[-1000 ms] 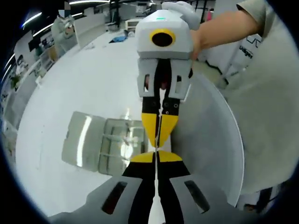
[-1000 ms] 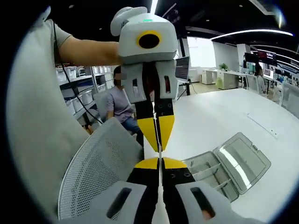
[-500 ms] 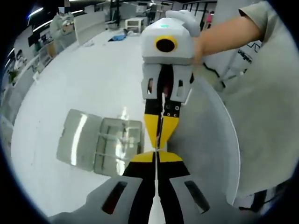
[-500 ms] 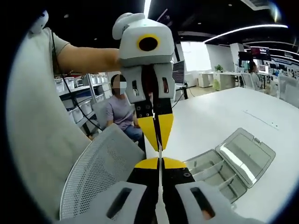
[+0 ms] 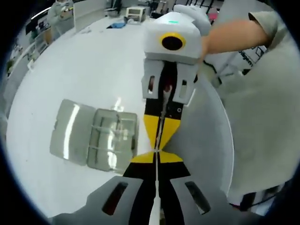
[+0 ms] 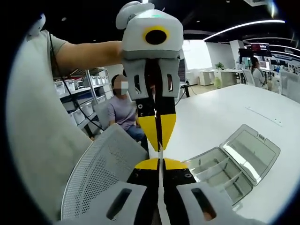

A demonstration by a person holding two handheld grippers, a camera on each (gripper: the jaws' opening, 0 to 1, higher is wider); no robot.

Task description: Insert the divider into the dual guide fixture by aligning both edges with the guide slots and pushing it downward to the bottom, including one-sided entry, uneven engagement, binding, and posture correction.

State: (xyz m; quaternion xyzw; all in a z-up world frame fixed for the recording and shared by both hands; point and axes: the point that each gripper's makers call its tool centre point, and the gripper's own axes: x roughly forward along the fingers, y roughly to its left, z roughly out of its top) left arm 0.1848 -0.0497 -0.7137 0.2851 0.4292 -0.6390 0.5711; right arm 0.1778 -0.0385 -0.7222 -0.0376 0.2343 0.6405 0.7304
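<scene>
My two grippers meet tip to tip in the air, both shut on a thin clear divider seen edge-on. In the left gripper view, my left gripper (image 5: 156, 157) rises from the bottom. The right gripper (image 5: 161, 139) reaches down from the top, and the divider (image 5: 159, 148) is a pale sliver running between the yellow fingertips. In the right gripper view, my right gripper (image 6: 159, 163) faces the left gripper (image 6: 158, 139), with the divider (image 6: 159, 152) between them. The clear slotted fixture box (image 5: 96, 136) lies on the white table with its lid open, down to the left and well below the divider. That box (image 6: 234, 164) lies to the right in the right gripper view.
A grey mesh chair back (image 6: 93, 180) stands right under the grippers at the table's edge, also seen as the chair back (image 5: 204, 140). A person's arm (image 5: 234, 35) holds the right gripper. Another person (image 6: 123, 110) sits behind. The white table (image 5: 84, 75) spreads wide around the box.
Both grippers stay shut tip to tip on the divider. The views have drifted a little; the box sits slightly lower and further out in each.
</scene>
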